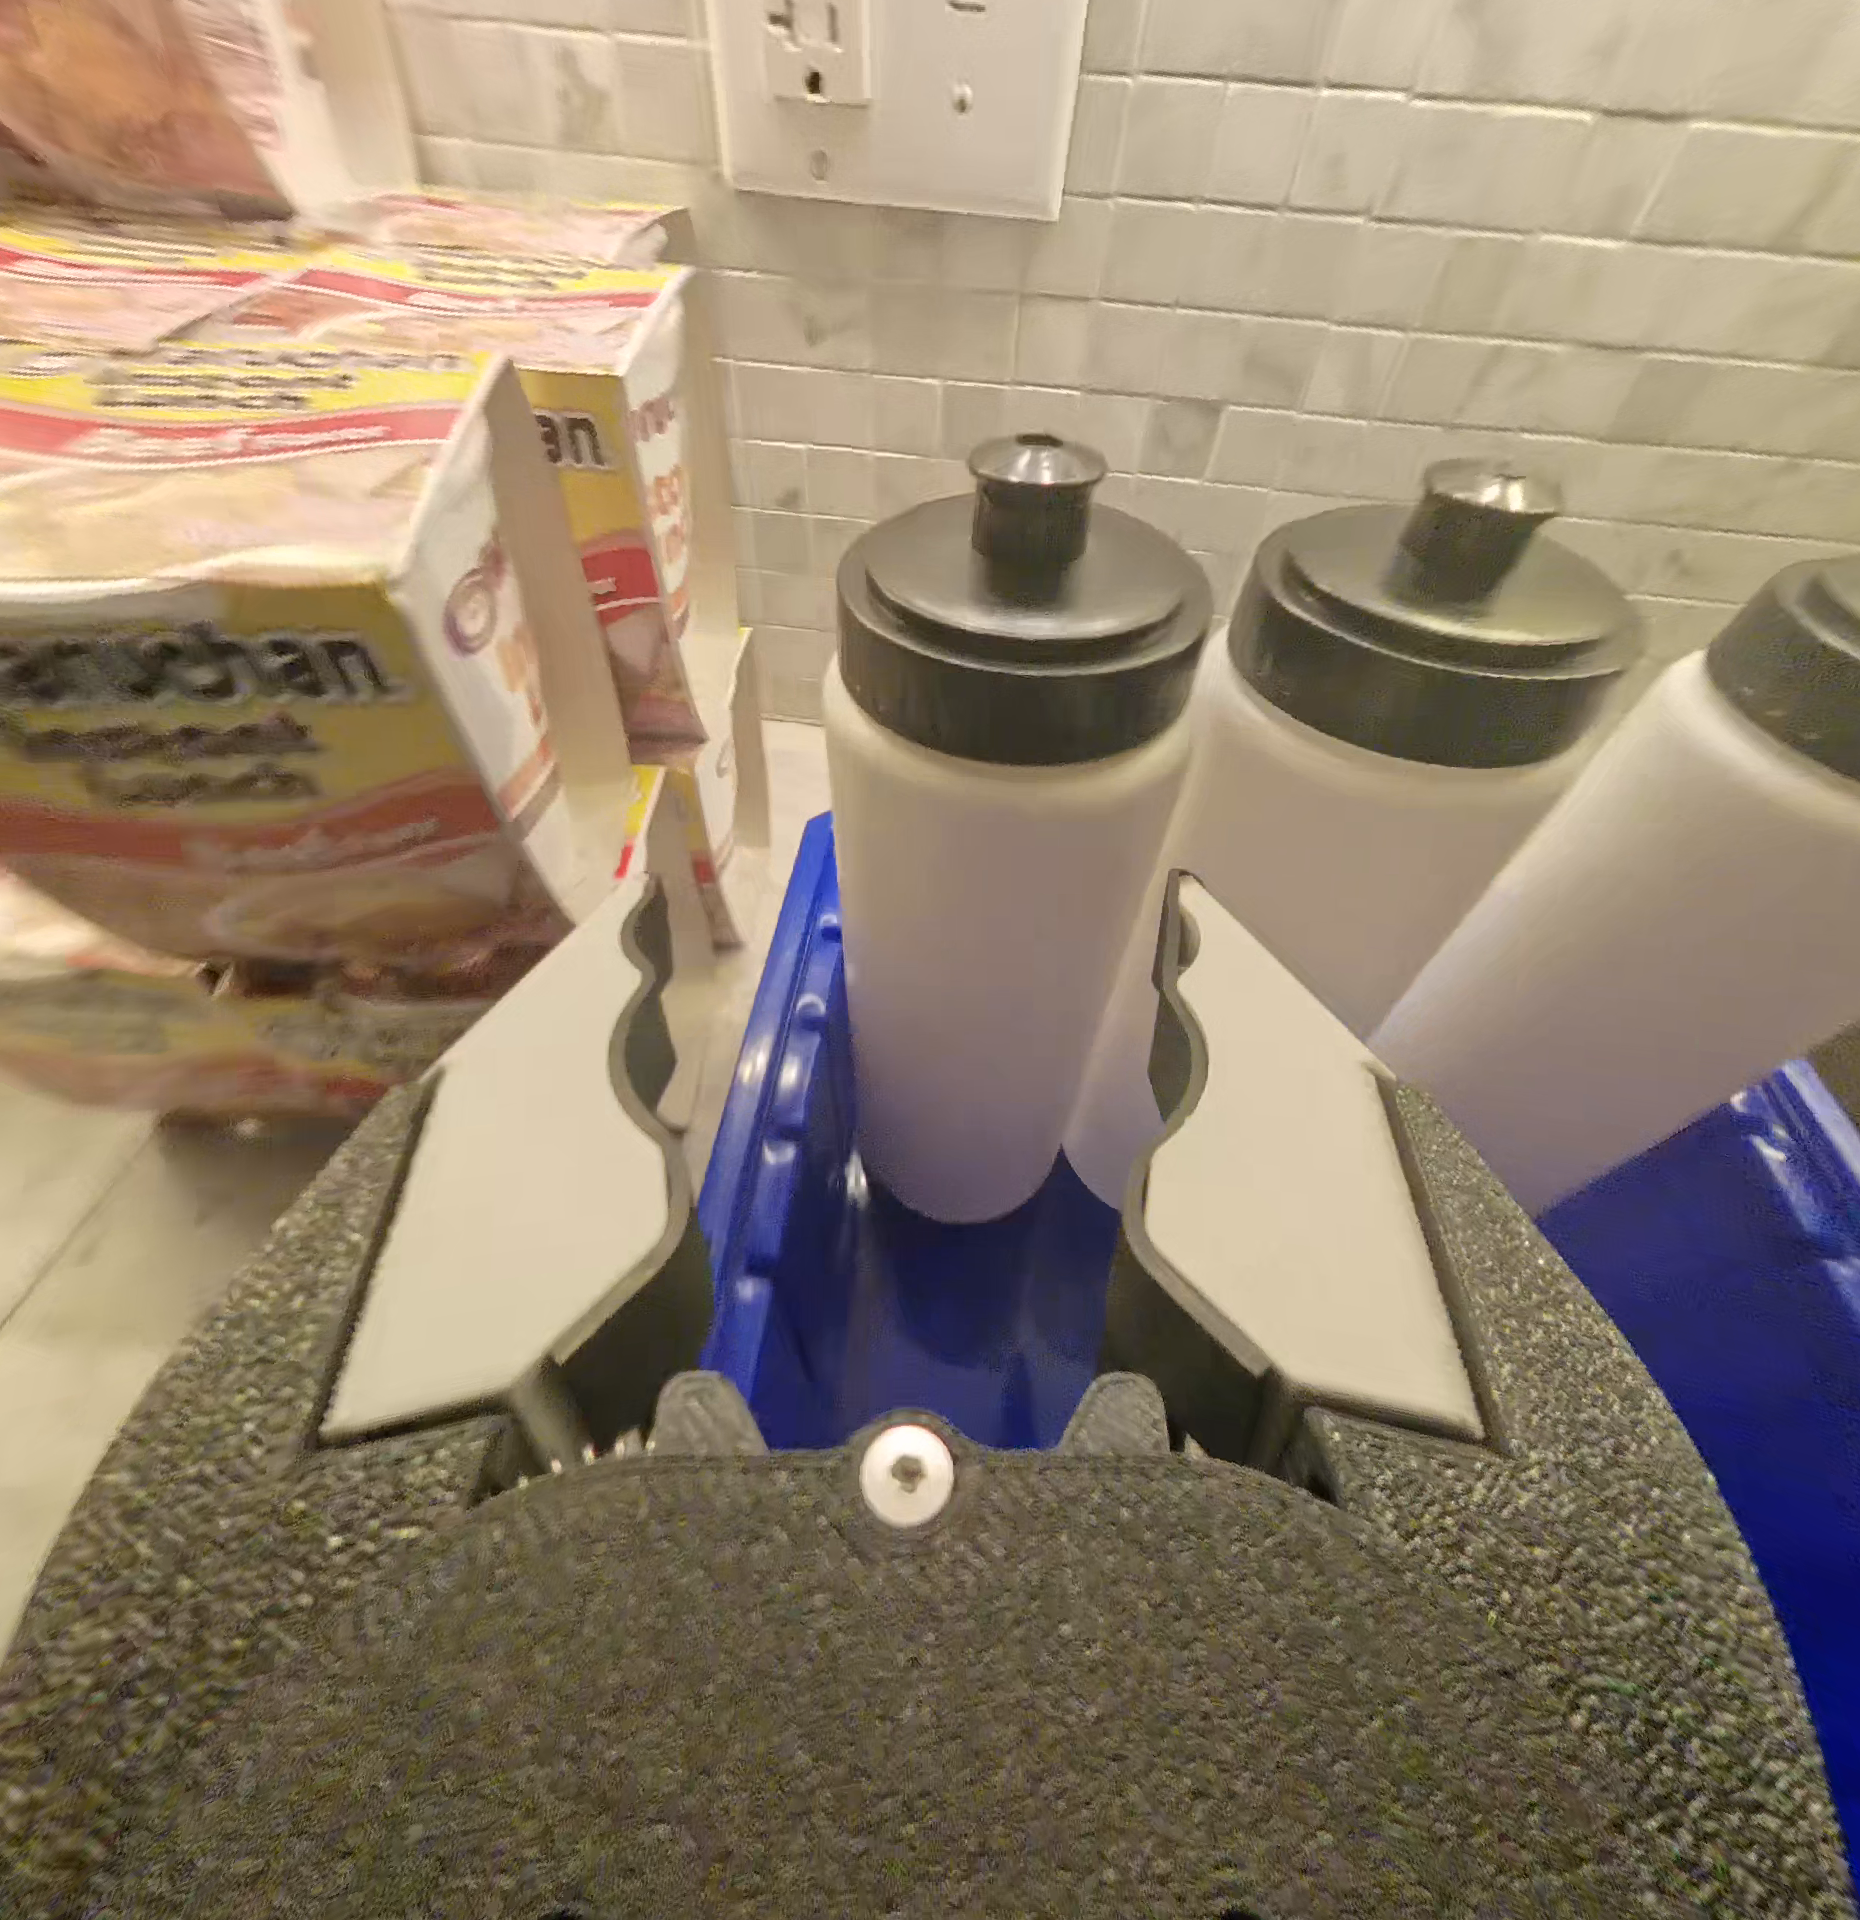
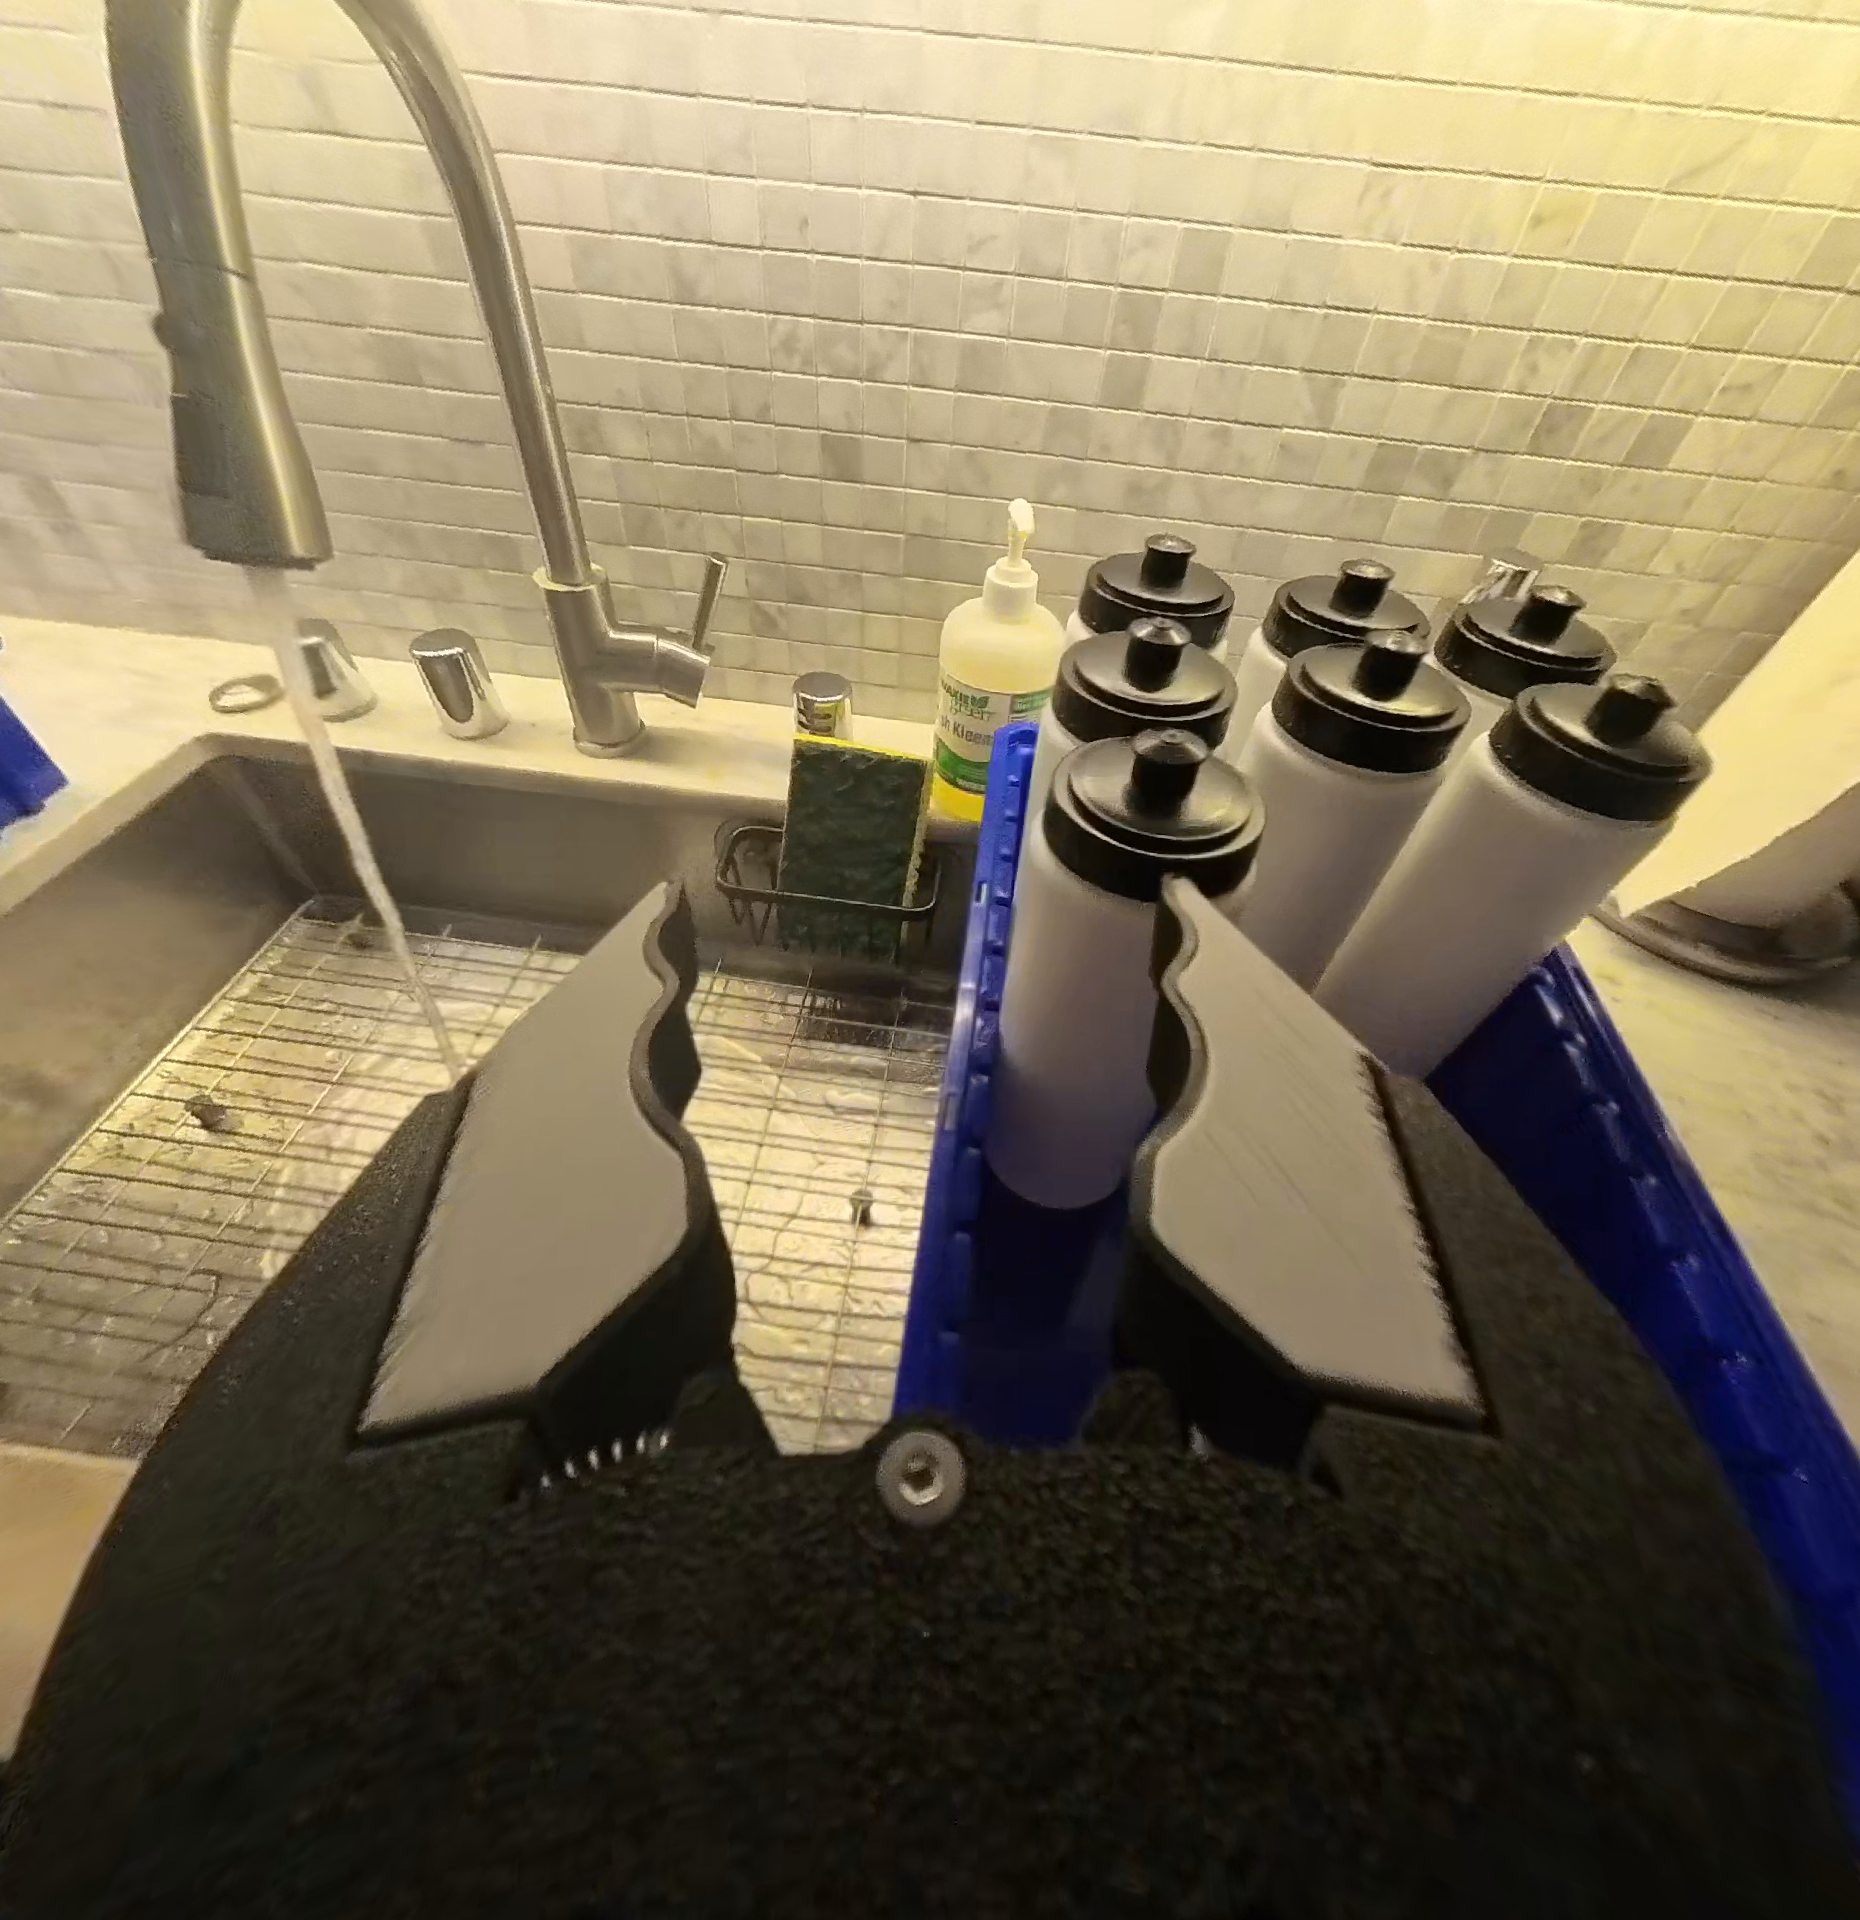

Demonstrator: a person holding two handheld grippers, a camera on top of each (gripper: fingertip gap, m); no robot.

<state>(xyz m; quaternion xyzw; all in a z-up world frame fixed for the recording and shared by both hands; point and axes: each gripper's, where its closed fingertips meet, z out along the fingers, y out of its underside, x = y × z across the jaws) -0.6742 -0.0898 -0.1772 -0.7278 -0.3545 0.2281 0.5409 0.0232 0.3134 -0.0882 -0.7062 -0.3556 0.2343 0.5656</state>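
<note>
Hovering with fingers spread, your left claw (image 1: 910,1049) frames the nearest white bottle (image 1: 993,883) standing in a blue bin (image 1: 791,1195), gripping nothing; stacked noodle boxes (image 1: 230,727) sit left on the desk. Your right claw (image 2: 921,1049), likewise released, straddles another bin's (image 2: 957,1143) left wall beside its near-left bottle (image 2: 1092,987); the faucet (image 2: 240,416) runs into the sink (image 2: 126,935) at left.
</note>
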